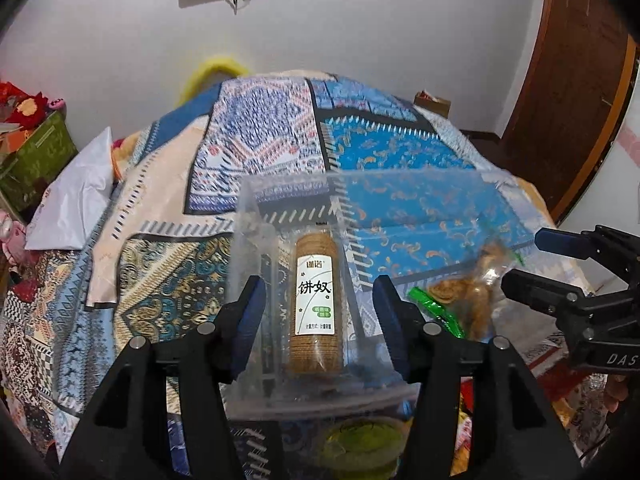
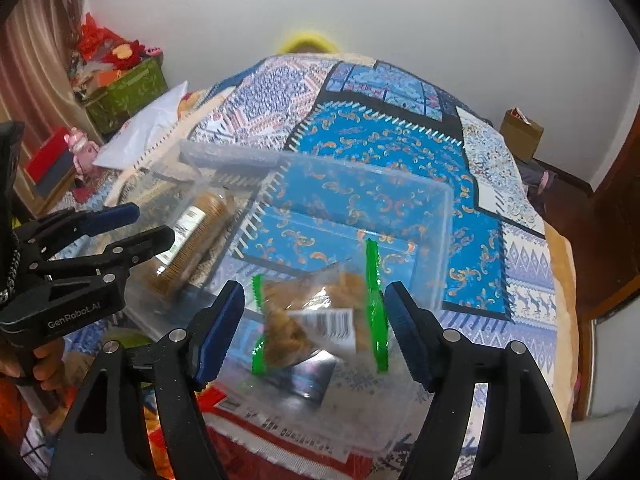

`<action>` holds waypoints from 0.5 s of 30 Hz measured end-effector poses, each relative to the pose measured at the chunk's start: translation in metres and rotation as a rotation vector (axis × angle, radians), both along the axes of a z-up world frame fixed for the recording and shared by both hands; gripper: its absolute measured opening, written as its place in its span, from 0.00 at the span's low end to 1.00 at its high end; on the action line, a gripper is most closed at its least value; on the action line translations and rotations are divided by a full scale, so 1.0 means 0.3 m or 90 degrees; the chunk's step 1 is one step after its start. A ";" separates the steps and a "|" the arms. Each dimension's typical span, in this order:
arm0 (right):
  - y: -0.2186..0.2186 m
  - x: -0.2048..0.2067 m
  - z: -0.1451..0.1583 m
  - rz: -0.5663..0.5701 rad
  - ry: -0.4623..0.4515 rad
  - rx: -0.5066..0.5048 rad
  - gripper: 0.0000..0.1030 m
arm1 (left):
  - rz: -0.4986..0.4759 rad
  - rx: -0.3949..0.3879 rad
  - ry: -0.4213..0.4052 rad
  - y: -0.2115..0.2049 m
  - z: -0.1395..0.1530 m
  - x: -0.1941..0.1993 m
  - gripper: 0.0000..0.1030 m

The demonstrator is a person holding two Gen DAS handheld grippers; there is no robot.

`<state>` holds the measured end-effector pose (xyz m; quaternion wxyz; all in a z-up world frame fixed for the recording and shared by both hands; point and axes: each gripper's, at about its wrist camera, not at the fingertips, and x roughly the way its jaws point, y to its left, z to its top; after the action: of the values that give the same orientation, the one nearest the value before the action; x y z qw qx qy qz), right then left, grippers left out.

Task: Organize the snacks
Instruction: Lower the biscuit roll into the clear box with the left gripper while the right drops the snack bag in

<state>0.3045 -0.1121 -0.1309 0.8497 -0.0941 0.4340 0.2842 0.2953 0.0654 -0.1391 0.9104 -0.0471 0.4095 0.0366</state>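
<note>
My left gripper (image 1: pixel 318 320) points forward over the near edge of the clear plastic box (image 1: pixel 256 216), its blue-padded fingers spread wide and holding nothing; the roll of biscuits (image 1: pixel 316 300) with the white label lies lengthwise between them, on the box floor at the left end, its far end toward twelve o'clock. From my left wrist view, my right gripper (image 1: pixel 520 262) comes in at three o'clock, turned on its side so one finger sits above the other, the two apart with a gap between them. My right gripper (image 2: pixel 314 320) likewise reaches forward and slightly down over the box (image 2: pixel 444 240), fingers wide apart and gripping nothing. Between them is the clear bag of brown snacks (image 2: pixel 316 320) with green sealed ends and a barcode sticker; it is blurred, and I cannot tell whether it rests on the box floor or is just above it. In my right wrist view my left gripper (image 2: pixel 154 226) shows at nine o'clock, fingers parted, with my bare hand (image 2: pixel 44 364) wrapped around its handle at eight o'clock. The biscuit roll (image 2: pixel 192 240) lies at ten o'clock, well apart from the bag. The box sits on a bed covered by a blue patterned quilt (image 2: pixel 400 140), with a white pillow (image 2: pixel 152 120) toward eleven o'clock.
</note>
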 end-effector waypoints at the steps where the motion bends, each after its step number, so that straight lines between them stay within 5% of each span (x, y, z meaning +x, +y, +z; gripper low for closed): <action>1: -0.004 -0.013 0.018 -0.001 -0.006 0.005 0.68 | 0.000 0.002 -0.009 0.001 0.024 -0.018 0.54; 15: -0.042 -0.322 0.268 0.002 -0.144 0.056 0.79 | 0.001 0.032 -0.108 0.010 0.279 -0.385 0.65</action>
<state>0.2080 -0.1245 -0.0504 0.8959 -0.0891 0.3226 0.2921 0.1798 0.0684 -0.0553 0.9426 -0.0278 0.3300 0.0436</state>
